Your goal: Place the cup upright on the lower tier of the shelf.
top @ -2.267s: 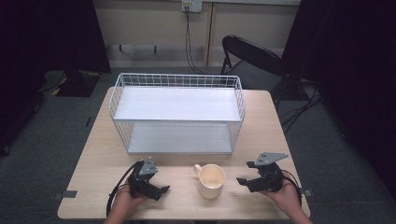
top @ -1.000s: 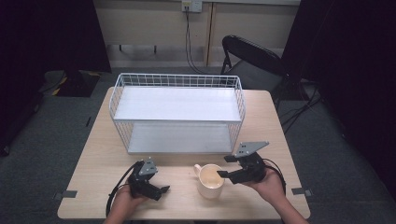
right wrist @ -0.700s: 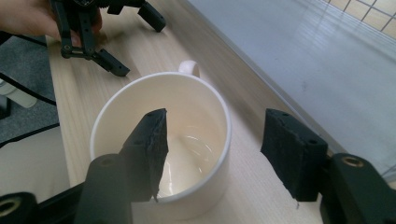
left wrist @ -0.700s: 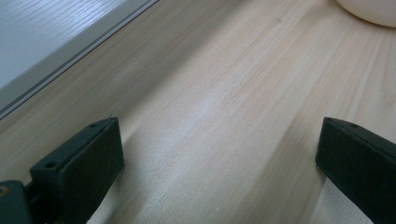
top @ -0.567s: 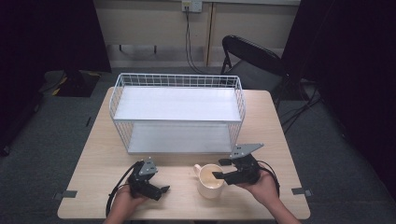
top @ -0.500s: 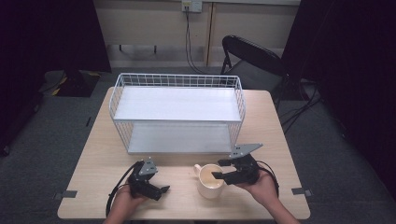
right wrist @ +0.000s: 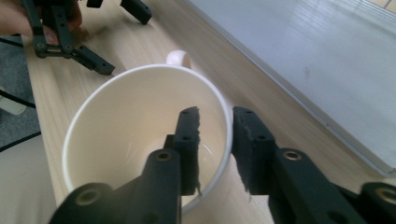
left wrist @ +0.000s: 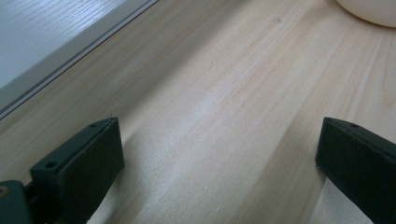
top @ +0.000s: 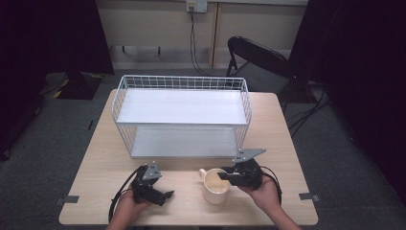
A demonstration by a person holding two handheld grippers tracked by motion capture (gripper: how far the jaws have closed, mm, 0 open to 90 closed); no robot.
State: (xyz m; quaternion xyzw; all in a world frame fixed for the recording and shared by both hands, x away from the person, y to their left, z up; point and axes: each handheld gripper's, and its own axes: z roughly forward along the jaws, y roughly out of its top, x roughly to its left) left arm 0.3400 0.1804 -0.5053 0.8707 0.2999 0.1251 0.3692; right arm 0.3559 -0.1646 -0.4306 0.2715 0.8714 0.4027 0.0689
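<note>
A cream mug [top: 215, 188] stands upright on the wooden table [top: 105, 167] near the front edge, its handle pointing left and away. My right gripper [top: 221, 176] reaches it from the right. In the right gripper view one jaw is inside the mug [right wrist: 116, 135] and the other outside, so my right gripper [right wrist: 217, 116] is shut on the mug's wall at the rim. My left gripper [top: 165, 195] rests open on the table left of the mug. Its jaws stand wide apart over bare wood [left wrist: 219, 140], and the mug's base [left wrist: 369, 9] shows at the top right.
A white wire rack [top: 182, 108] with two white shelves stands across the middle of the table behind both grippers; its lower shelf [right wrist: 303, 46] lies just past the mug. A black folding chair [top: 258, 62] stands beyond the table's far right corner.
My right gripper moved left from the table's front right to the mug and closed over its rim. The left gripper and the mug have stayed in place.
</note>
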